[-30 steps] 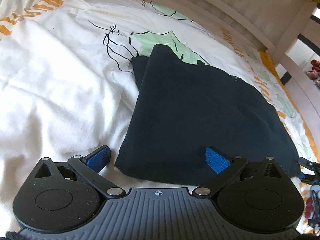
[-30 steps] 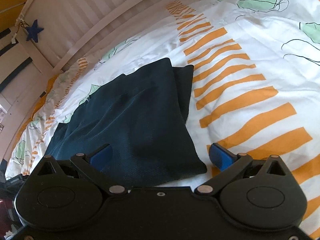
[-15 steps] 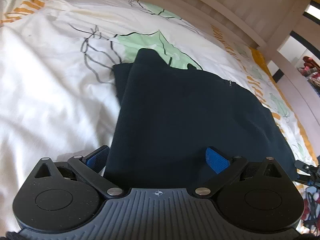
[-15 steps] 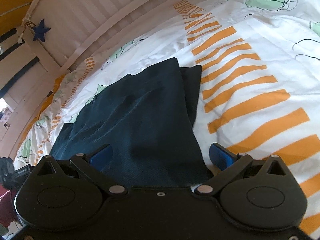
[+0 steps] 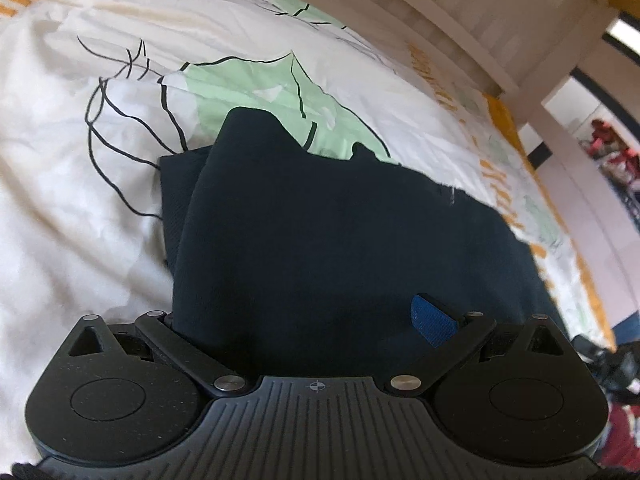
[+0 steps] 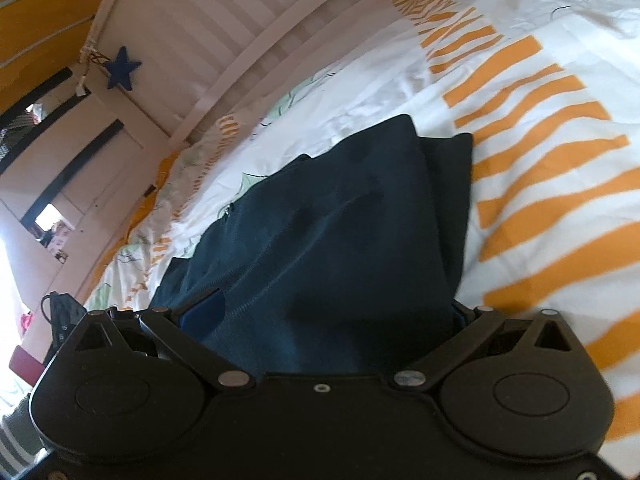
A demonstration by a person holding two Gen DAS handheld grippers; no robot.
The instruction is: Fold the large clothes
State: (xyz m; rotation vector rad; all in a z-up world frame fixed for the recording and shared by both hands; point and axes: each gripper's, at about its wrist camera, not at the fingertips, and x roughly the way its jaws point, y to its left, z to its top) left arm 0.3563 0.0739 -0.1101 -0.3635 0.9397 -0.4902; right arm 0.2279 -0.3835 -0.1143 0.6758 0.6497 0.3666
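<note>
The dark garment [image 5: 340,240] is lying at twelve o'clock, its near edge sitting inside both wide-spread grippers. The left gripper [image 5: 304,320] and right gripper [image 6: 332,312] are straddling opposite corners, equally near.

No legible text, labels, brands or numbers in either view. Only sign: a small crosshair mark [image 5: 318,386], moulded on the ribbed housing of the left gripper [image 5: 304,316], centred just behind the jaws. Printed leaf and stripe patterns on the bedsheet [image 6: 552,92] ahead of the jaws, without lettering.
</note>
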